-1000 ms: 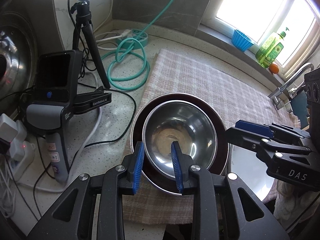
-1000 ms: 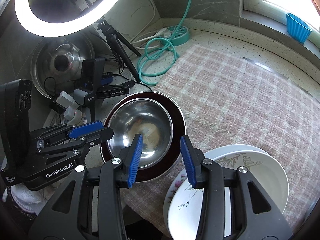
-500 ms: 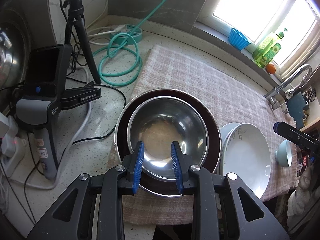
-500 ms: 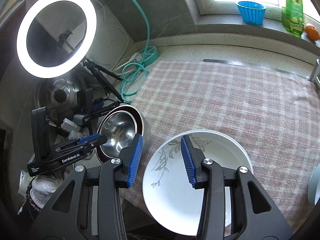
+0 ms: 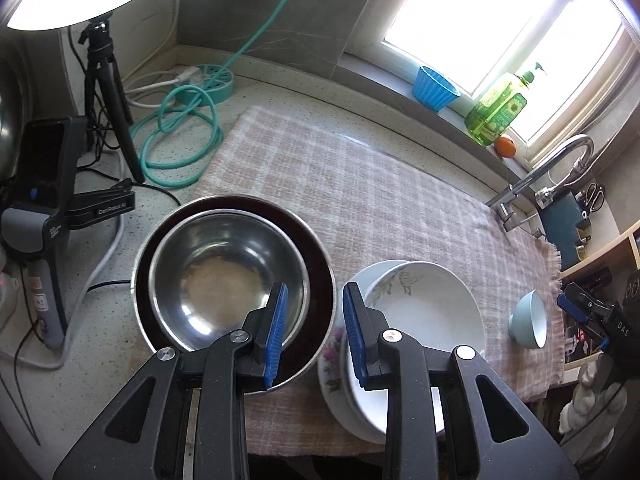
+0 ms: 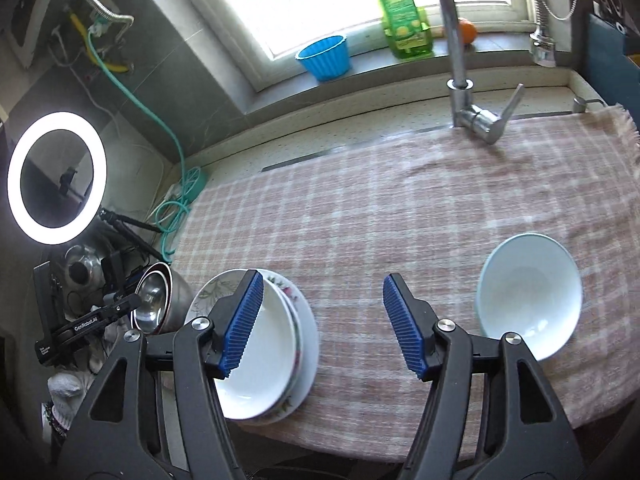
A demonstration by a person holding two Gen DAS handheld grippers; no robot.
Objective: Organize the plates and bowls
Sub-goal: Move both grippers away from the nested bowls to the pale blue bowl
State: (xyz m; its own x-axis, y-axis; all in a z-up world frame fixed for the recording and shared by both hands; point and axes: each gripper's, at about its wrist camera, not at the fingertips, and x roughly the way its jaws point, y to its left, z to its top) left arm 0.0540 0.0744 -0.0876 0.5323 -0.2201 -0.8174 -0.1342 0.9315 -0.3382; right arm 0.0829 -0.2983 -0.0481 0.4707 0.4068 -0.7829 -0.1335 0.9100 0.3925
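Observation:
A steel bowl point(image 5: 224, 280) sits nested inside a larger dark-rimmed bowl point(image 5: 320, 272) at the left end of the checked cloth. Beside it on the right is a stack of white floral plates point(image 5: 432, 312) point(image 6: 272, 360). A pale blue bowl point(image 5: 532, 320) point(image 6: 528, 300) stands alone further right. My left gripper point(image 5: 316, 332) hovers over the gap between the nested bowls and the plates, its jaws a little apart with nothing gripped. The jaws of my right gripper point(image 6: 324, 324) are opening wide above bare cloth between the plates and the pale bowl, and nothing is between them.
The checked cloth point(image 5: 360, 184) runs to the counter's front edge. A tap point(image 6: 460, 60) rises at the back right. On the sill stand a blue cup point(image 6: 324, 56) and a soap bottle point(image 6: 404, 16). At the left are a ring light point(image 6: 56, 178), a teal hose point(image 5: 180, 136), cables and a spare gripper device point(image 5: 44, 200).
My right gripper swung right from the steel bowls, across the plates, to the cloth near the pale bowl, and its jaws widened. My left gripper shifted right, off the steel bowl's rim.

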